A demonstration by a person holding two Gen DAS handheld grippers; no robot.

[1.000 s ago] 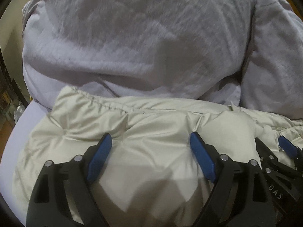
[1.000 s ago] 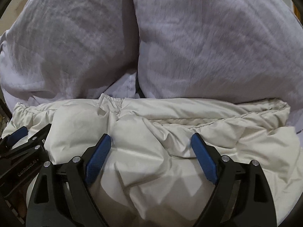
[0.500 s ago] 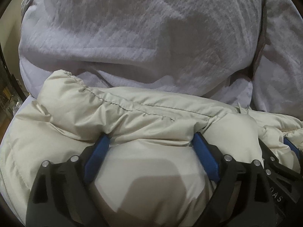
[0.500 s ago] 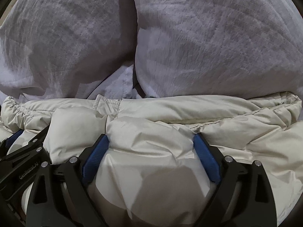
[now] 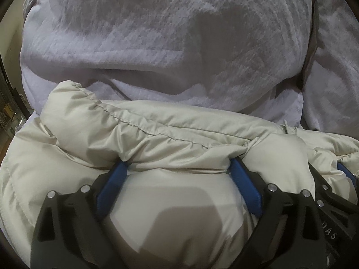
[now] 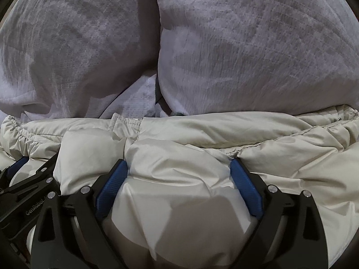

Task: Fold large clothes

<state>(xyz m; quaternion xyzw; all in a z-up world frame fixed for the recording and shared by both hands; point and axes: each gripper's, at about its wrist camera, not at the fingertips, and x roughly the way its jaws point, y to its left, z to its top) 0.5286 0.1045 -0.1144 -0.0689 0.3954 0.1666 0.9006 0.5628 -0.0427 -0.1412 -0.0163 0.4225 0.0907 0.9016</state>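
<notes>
A cream puffy down jacket (image 5: 170, 139) lies bunched on the bed, its stitched hem running across both views (image 6: 224, 132). My left gripper (image 5: 178, 168) stands open, its blue pads pressed into a puffy fold of the jacket that bulges between them. My right gripper (image 6: 178, 168) is open the same way, with a jacket fold between its pads. The right gripper shows at the left wrist view's right edge (image 5: 336, 179); the left gripper shows at the right wrist view's left edge (image 6: 24, 179). They work side by side, close together.
Two large lavender-grey pillows (image 6: 258, 44) (image 6: 67, 44) stand right behind the jacket, with a dark gap between them. One pillow fills the upper left wrist view (image 5: 157, 33). The lavender sheet (image 5: 31, 121) and dark furniture (image 5: 9, 103) show at far left.
Both grippers have pushed forward into the jacket, towards the pillows. The jacket has bunched up higher and its hem has moved closer to the pillows. The jaws stay wide.
</notes>
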